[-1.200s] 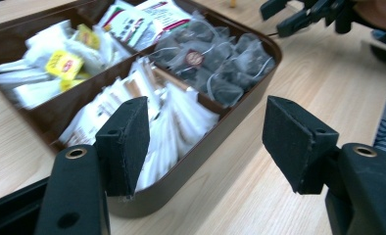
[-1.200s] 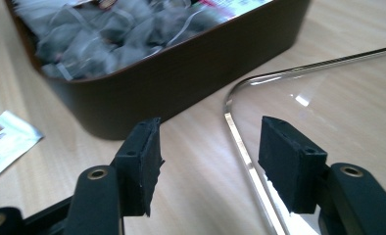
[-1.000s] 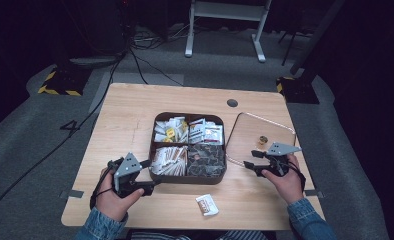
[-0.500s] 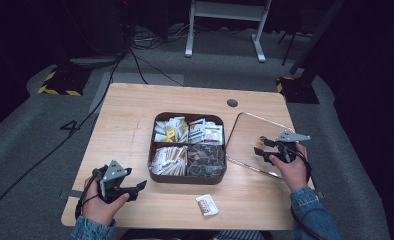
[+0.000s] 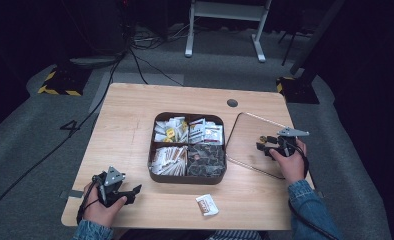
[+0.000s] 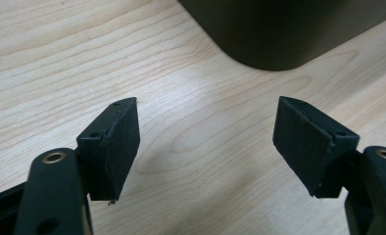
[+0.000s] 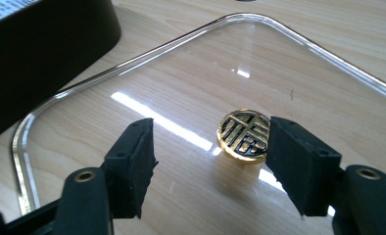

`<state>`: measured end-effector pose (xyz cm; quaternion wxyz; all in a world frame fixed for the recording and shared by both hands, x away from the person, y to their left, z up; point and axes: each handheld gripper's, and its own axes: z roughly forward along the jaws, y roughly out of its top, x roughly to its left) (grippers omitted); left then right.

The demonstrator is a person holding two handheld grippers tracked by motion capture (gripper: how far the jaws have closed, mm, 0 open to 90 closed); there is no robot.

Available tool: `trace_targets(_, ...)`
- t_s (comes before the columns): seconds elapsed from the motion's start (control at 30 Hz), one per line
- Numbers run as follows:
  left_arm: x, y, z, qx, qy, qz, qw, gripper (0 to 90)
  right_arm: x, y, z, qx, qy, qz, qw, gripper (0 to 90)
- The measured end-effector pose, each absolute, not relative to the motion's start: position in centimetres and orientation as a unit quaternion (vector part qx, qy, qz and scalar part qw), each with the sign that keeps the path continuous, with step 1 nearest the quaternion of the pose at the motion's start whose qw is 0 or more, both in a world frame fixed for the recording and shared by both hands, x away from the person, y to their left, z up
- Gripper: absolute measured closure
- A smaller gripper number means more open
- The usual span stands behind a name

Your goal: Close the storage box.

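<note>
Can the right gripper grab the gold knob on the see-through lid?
Probably yes. The right gripper has open jaws around the gold knob, one pad beside it, and nothing blocks the clear lid.

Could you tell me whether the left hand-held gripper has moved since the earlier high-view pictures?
Yes. The left hand-held gripper has drawn back from the compartment box toward the table's near left corner; its jaws have just been opening, with nothing between them.

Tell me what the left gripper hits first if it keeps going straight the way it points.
Probably the dark box: the left gripper, jaws open and empty, points over bare table at its rounded corner. Depth is unclear.
</note>
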<state>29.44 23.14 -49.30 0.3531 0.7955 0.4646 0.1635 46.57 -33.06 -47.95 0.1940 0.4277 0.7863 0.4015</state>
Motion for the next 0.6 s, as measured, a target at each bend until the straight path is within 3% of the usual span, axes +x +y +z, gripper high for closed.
trace_targets(0.6,30.2,23.6,-50.5,0.800,0.466,0.176,0.335,22.0,48.5,-33.4,-49.8,0.431,0.797,0.381,0.183,43.8)
